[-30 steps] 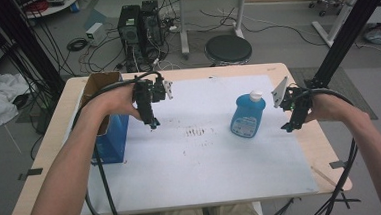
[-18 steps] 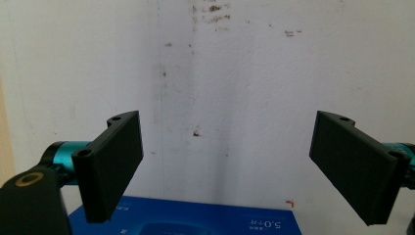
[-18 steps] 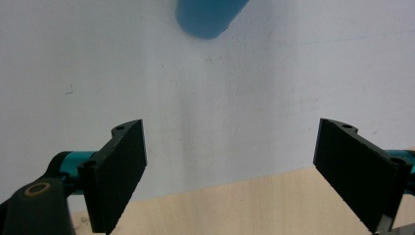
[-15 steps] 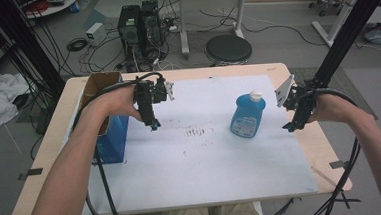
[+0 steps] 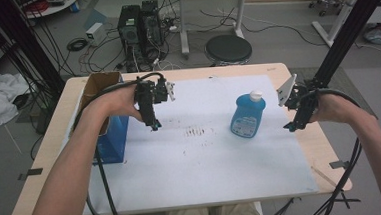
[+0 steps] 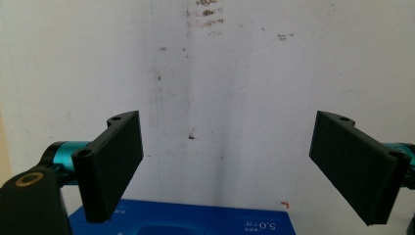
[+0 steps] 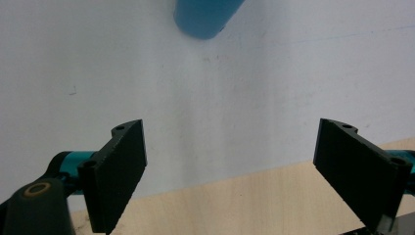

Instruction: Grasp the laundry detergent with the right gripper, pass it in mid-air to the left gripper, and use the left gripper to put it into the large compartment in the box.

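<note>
A blue bottle (image 5: 247,116) with a white cap stands upright on the white sheet (image 5: 197,172) right of centre; its base (image 7: 205,17) shows at the top of the right gripper view. My right gripper (image 5: 291,126) hangs just right of the bottle over the sheet's edge, jaws wide open and empty (image 7: 230,176). My left gripper (image 5: 154,125) hovers over the sheet's left part, beside a blue box (image 5: 111,137), also open with nothing between its jaws (image 6: 225,166). The box's blue top (image 6: 195,223) shows at the bottom of the left gripper view.
Dark smudges (image 5: 197,133) mark the sheet's middle. The wooden table (image 5: 46,156) borders the sheet on all sides. An open cardboard box (image 5: 97,85) sits at the table's left behind the blue box. Cables trail from both grippers off the front edge.
The right gripper has shifted slightly right and away from the bottle. The left gripper has stayed nearly still.
</note>
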`<state>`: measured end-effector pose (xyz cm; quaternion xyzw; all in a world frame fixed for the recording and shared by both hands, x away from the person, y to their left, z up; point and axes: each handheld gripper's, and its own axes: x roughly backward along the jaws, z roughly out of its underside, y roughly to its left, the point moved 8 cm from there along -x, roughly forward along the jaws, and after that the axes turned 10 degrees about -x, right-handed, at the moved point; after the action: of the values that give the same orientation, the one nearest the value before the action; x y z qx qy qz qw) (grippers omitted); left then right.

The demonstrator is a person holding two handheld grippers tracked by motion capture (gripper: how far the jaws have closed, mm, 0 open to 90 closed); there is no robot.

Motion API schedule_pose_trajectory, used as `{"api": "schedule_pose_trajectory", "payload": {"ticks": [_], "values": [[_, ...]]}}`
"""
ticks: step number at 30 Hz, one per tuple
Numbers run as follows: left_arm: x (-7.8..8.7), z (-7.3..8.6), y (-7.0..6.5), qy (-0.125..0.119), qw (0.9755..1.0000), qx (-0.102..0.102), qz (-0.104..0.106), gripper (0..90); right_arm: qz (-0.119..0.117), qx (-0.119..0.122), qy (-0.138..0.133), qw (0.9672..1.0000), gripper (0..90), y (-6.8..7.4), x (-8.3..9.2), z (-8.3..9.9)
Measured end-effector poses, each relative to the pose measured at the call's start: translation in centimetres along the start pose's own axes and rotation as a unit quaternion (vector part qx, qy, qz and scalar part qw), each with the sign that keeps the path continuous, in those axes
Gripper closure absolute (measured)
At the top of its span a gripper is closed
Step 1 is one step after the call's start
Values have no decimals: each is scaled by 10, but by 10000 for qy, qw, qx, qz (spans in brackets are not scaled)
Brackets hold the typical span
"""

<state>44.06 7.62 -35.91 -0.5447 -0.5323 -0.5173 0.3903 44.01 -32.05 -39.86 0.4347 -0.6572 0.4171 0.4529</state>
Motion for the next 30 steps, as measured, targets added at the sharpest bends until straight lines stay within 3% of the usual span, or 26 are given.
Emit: {"api": "schedule_pose_trajectory", "payload": {"ticks": [9,13,15,20,21,22,23,26,30], "values": [[-4,-5,3,10,10000,-25,43,126,-30,-77,-82,9999,115,6,4,1],[-5,-7,2,45,10000,-64,39,126,-35,-225,-219,9995,115,10,7,1],[-6,-6,2,38,10000,-65,41,126,-125,-384,-417,9983,115,14,7,-2],[-6,-5,3,27,10000,-48,28,126,-109,-551,-469,9973,115,19,2,-6],[-6,-5,3,16,10000,-36,17,126,-135,-810,-569,9950,115,19,1,-8],[-5,-4,3,10,10000,-34,11,126,-147,-903,-669,9936,115,19,1,-10],[-5,-4,3,10,10000,-34,11,126,-147,-903,-669,9936,115,19,1,-10],[-5,-4,2,-29,10000,-41,-2,126,-219,-1177,-1033,9874,115,23,2,-18],[-5,-4,2,-37,10000,-49,-12,126,-192,-1349,-1237,9829,115,25,1,-24]]}}
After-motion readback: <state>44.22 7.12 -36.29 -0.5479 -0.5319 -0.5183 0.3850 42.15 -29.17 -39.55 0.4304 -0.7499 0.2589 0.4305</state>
